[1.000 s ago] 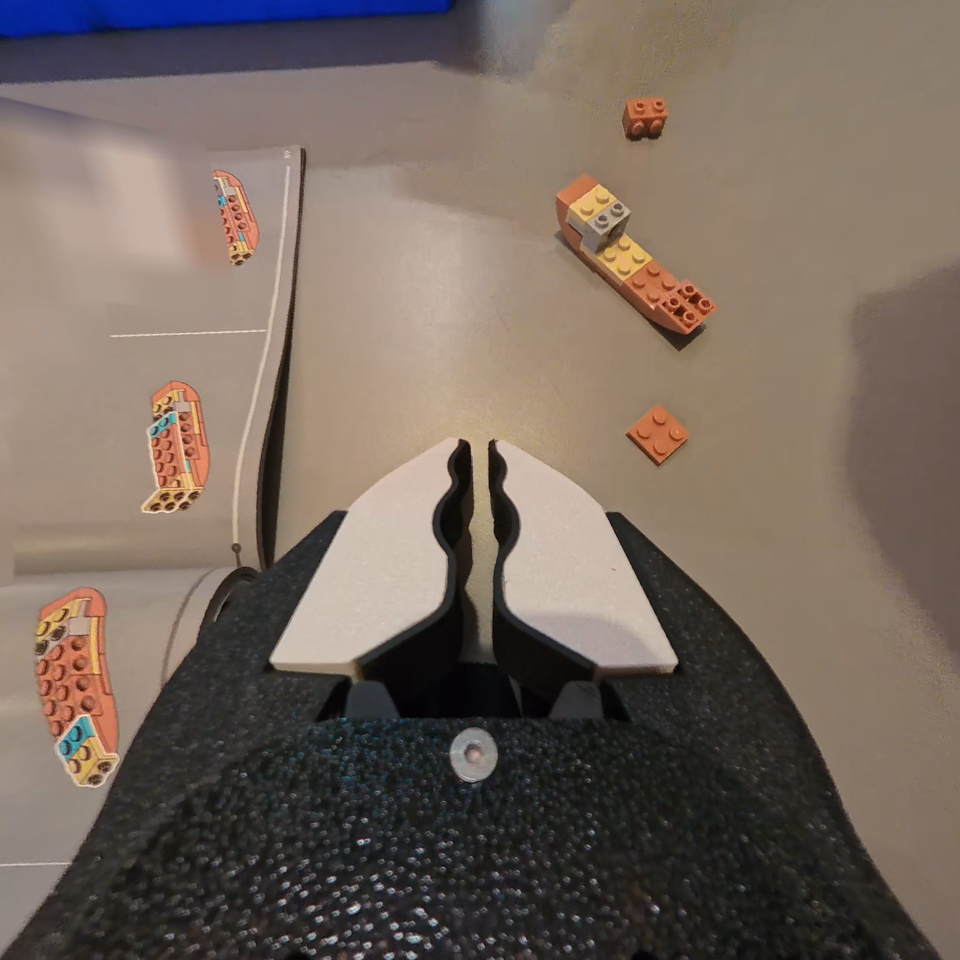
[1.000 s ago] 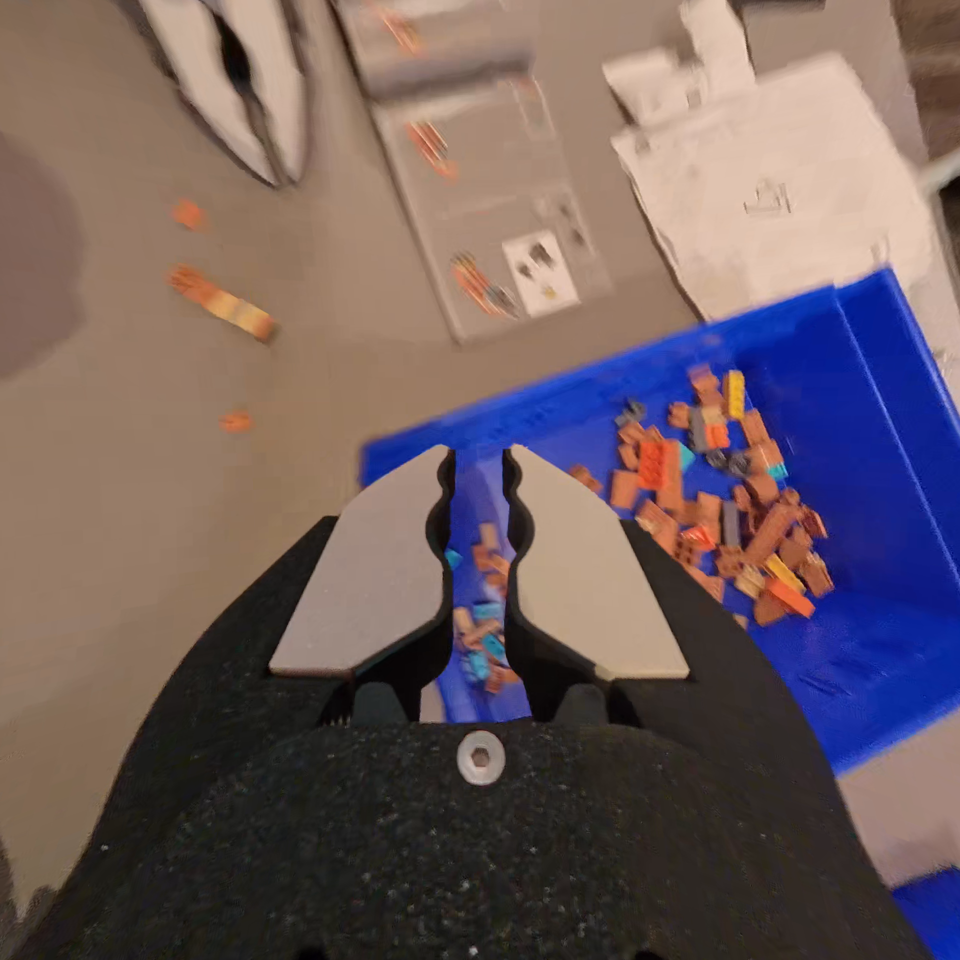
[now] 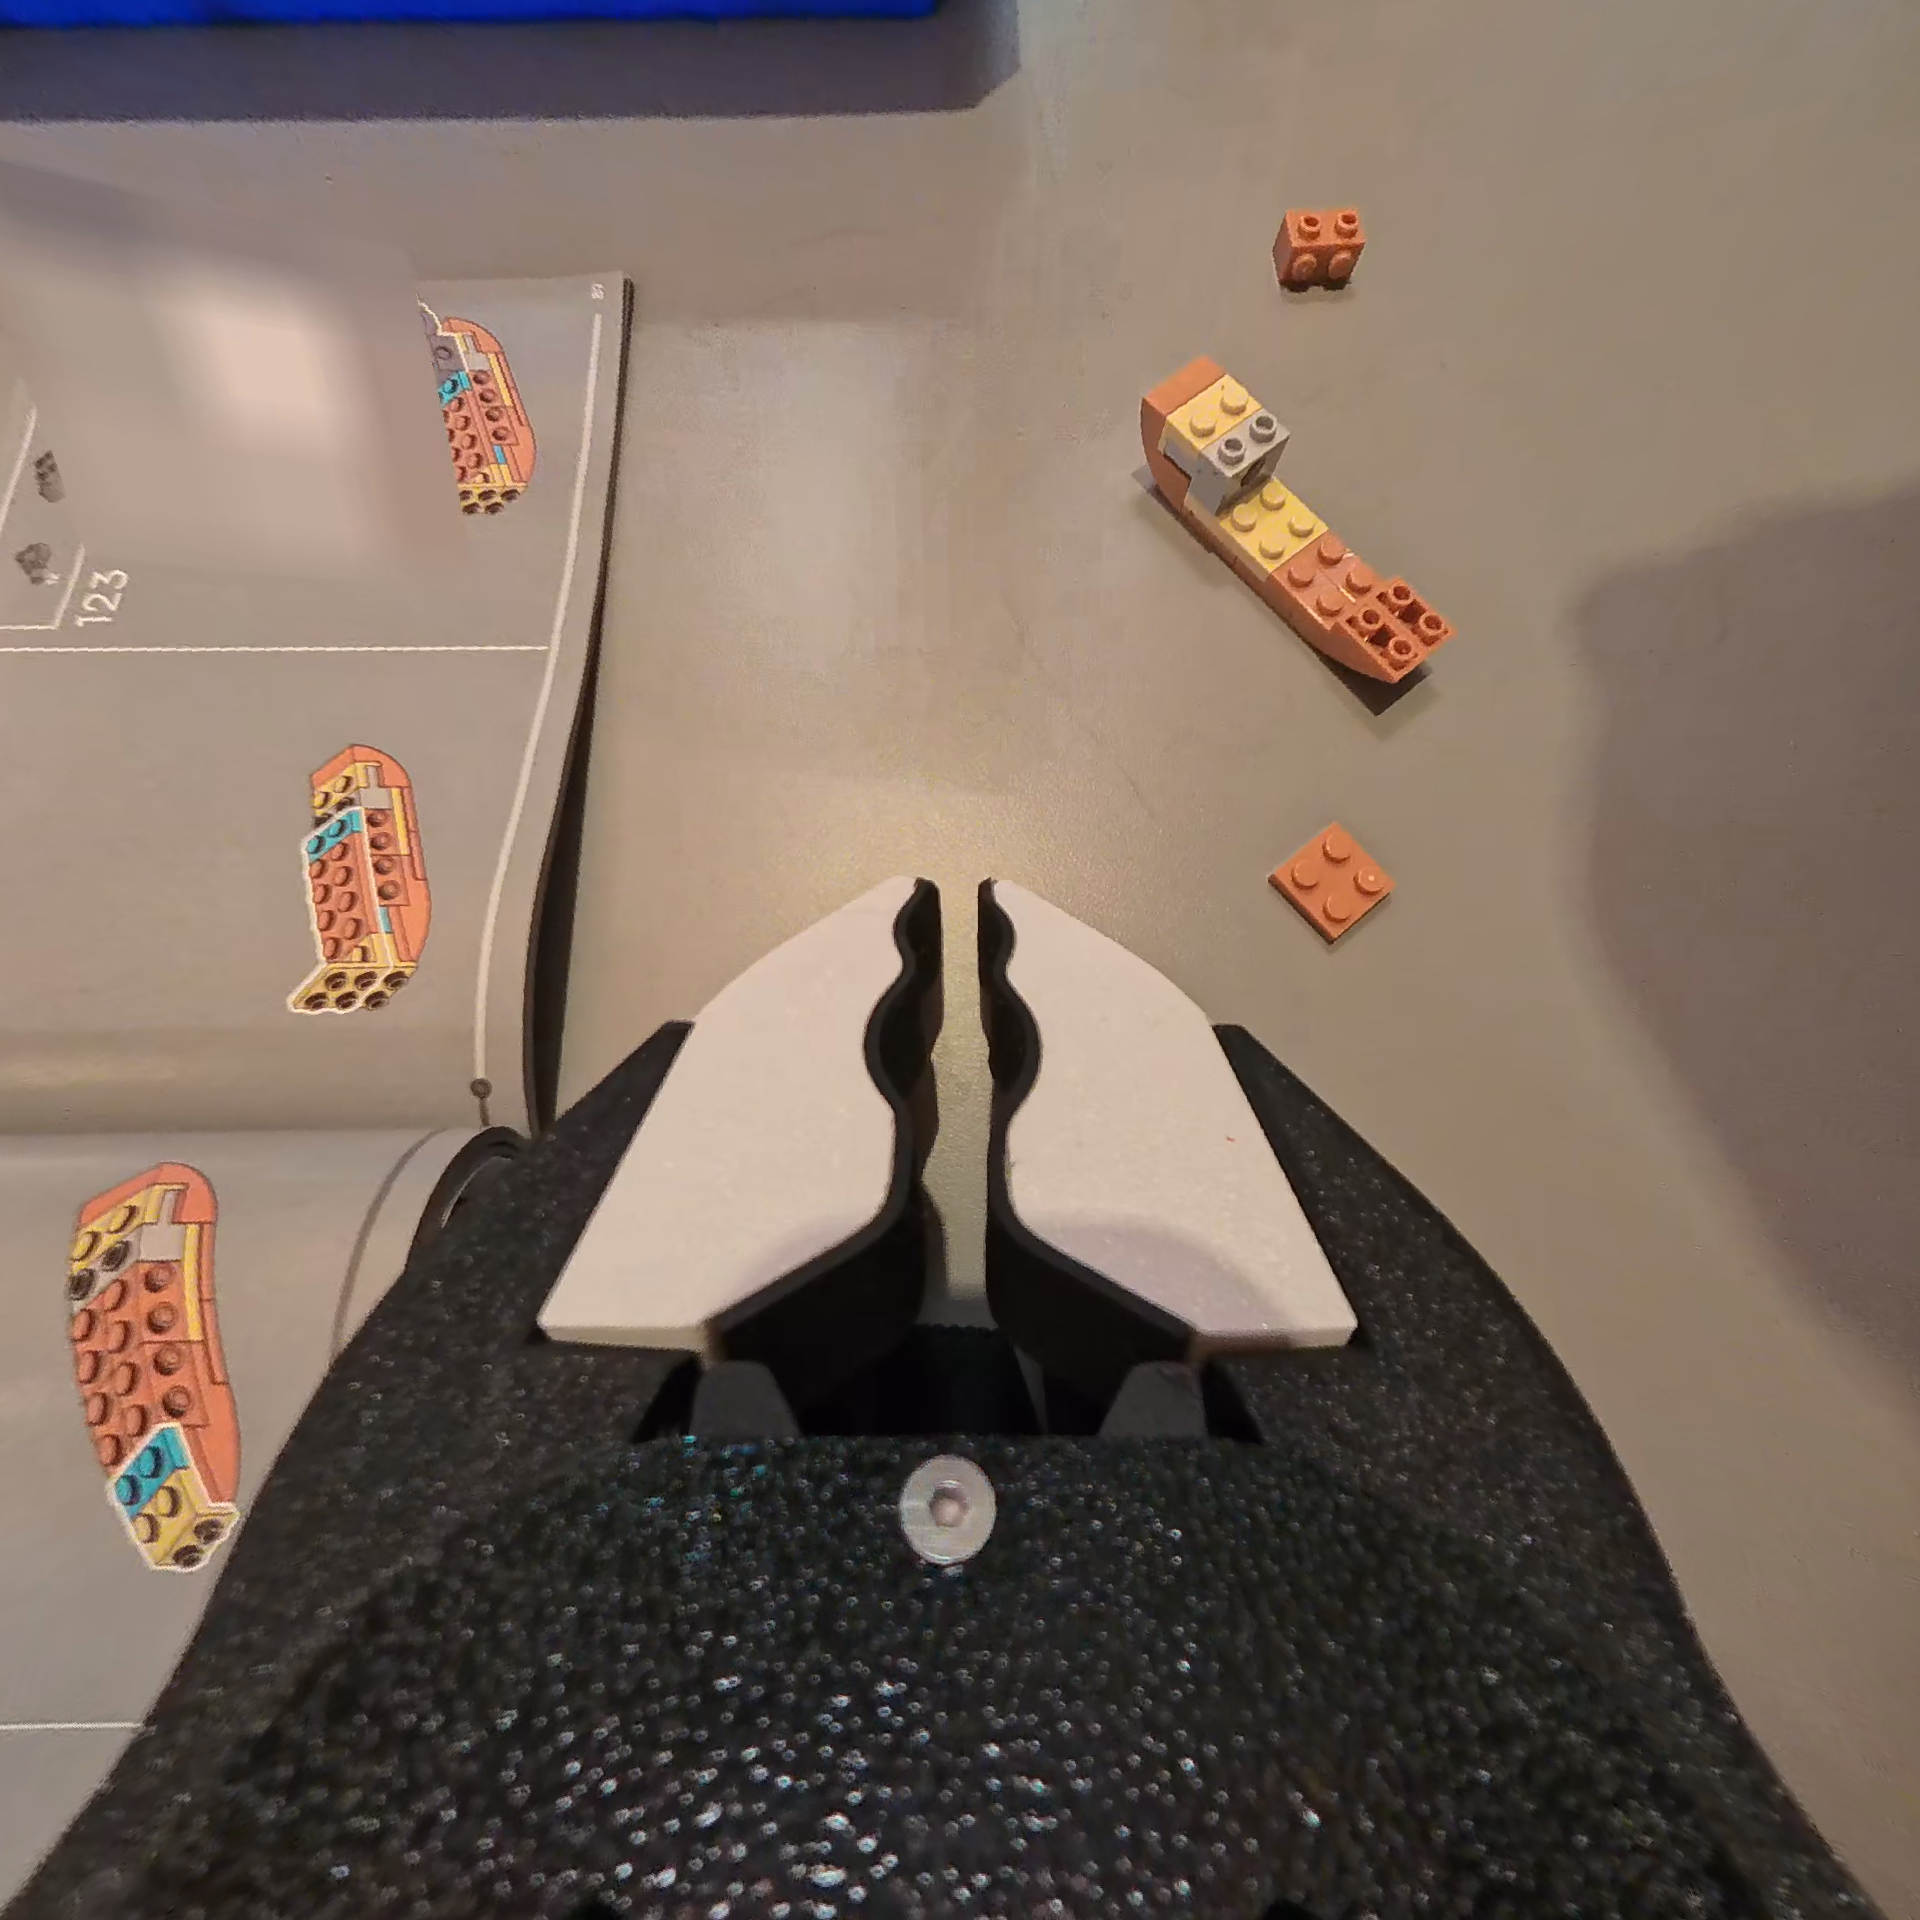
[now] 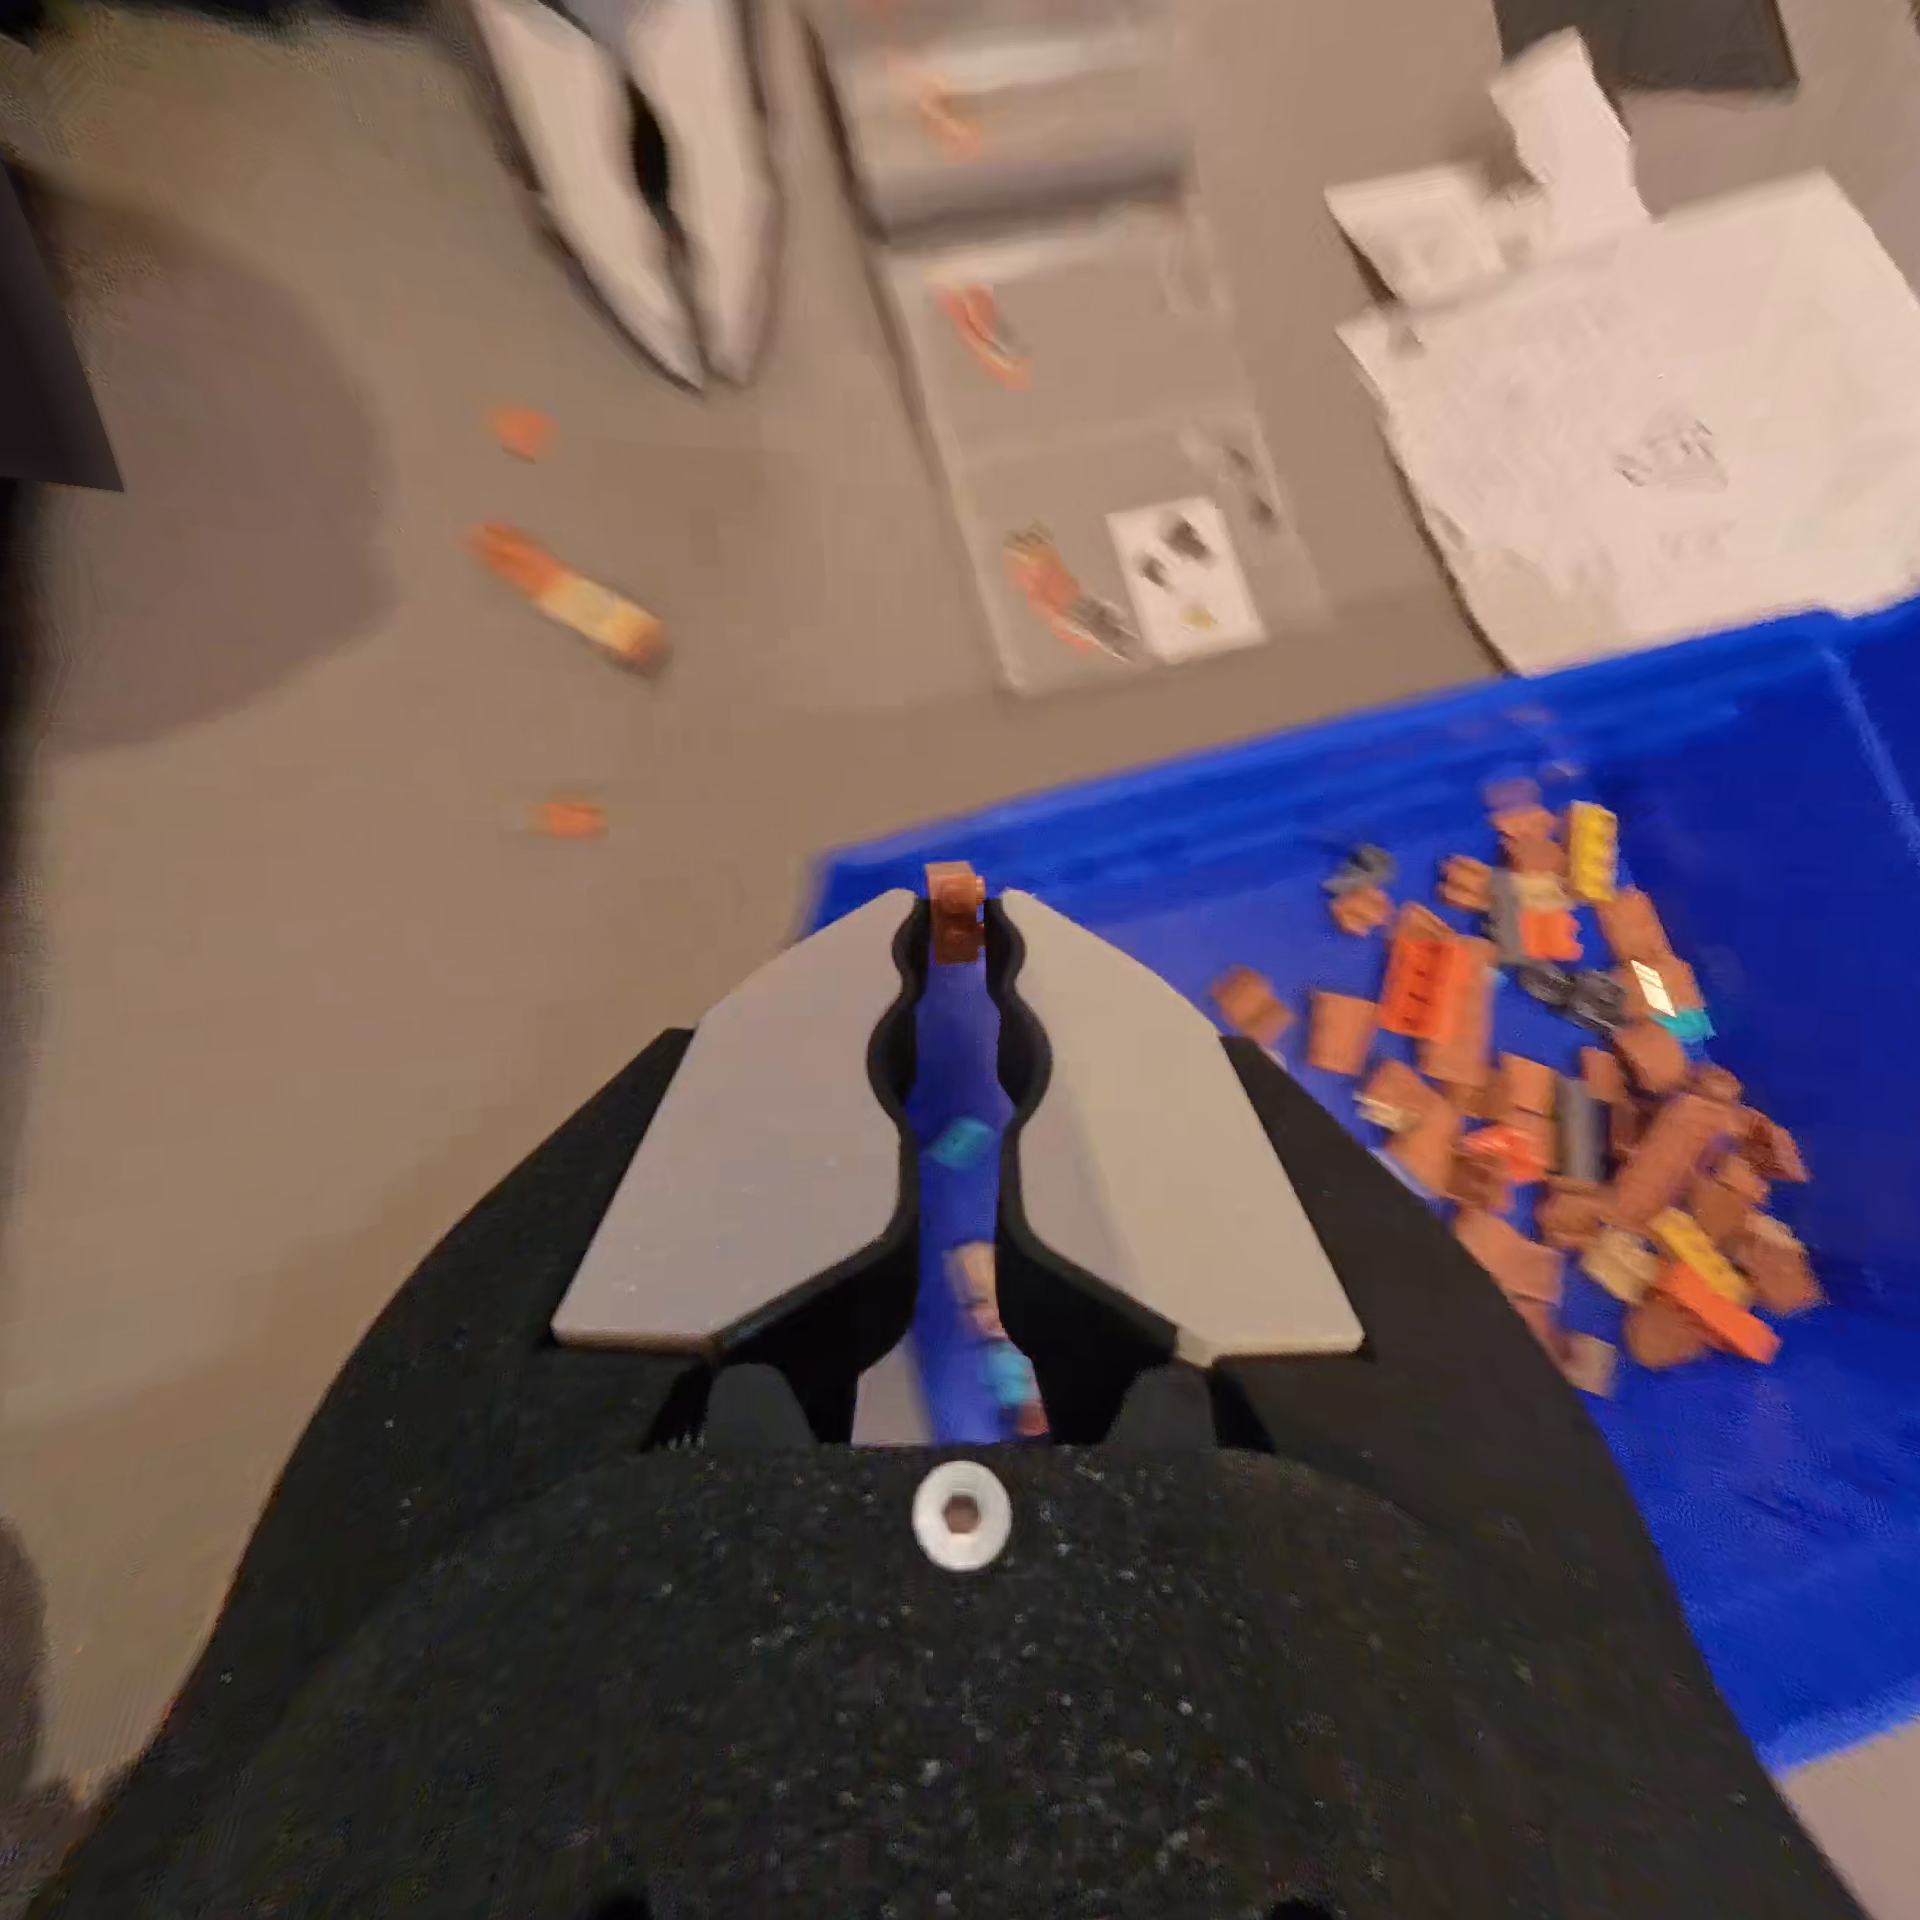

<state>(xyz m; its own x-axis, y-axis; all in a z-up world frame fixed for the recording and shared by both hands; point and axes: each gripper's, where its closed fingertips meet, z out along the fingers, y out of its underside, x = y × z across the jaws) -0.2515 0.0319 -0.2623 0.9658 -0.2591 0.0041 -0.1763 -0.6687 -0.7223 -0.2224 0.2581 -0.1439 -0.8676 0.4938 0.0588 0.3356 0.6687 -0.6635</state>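
Observation:
My right gripper is shut on a small brown brick, pinched at the fingertips. It is above the near left corner of a blue bin that holds a pile of loose bricks. My left gripper hovers over the grey table with its fingers a narrow slit apart and nothing between them. It also shows at the top of the right wrist view. Ahead and to its right lie a brown, tan and grey brick assembly, a small brown brick and a flat brown square plate.
An open instruction booklet lies to the left of my left gripper and also shows in the right wrist view. White crumpled paper lies beyond the bin. The blue bin's edge runs along the top of the left wrist view. Some 25 cm of space lies between my two pairs of fingers. The flat brown square plate lies around 6 cm away from my left fingertips.
My right gripper's fingers have closed on a small brown brick that was not in them before, and the gripper has drawn back from the bin. My left gripper has hardly moved.

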